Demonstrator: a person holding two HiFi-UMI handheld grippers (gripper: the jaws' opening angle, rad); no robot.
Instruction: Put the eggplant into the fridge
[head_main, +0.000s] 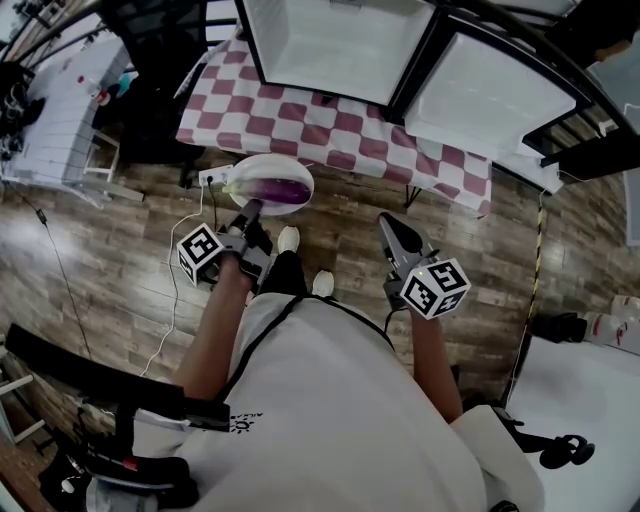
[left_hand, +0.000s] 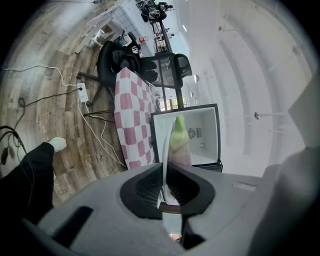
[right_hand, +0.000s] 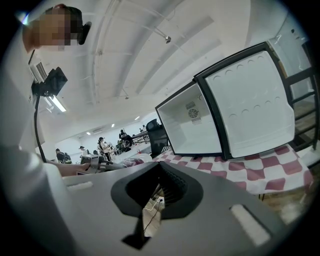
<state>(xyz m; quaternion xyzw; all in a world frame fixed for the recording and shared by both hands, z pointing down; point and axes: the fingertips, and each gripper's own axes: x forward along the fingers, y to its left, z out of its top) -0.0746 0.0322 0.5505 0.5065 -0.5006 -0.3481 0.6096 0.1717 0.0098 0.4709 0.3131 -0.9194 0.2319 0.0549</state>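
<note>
Farthest to my left a white cable (head_main: 175, 290) trails across the wooden floor (head_main: 110, 270). Next to it comes my left tongs (head_main: 250, 212), clenched on the near rim of a white plate (head_main: 243, 172); in the left gripper view that rim runs edge-on as a thin white line straight between the two pads. The eggplant (head_main: 277, 187) lies on the plate, purple along its body and pale green at one end. It is not in the fridge (the plate hangs over the floor, just short of the bench edge). Below the plate I can see the toes of my shoes (head_main: 288, 239) on the boards. Further right is my right tongs (head_main: 385, 221), held out level with the left one. It is clenched too, but on nothing: its own view shows the tips together, and only floor and a bit of cable show through the slot behind them. Ahead of both stands the bench (head_main: 330, 125) under a red-and-white checked cloth, and on it sits the fridge (head_main: 340, 45), open towards me with a bare white inside. The fridge door (head_main: 495, 95) is swung wide to the right, its white inner face turned up. The plate lines up with the left part of the fridge opening, and the right tongs points nearer to the hinge side.
</note>
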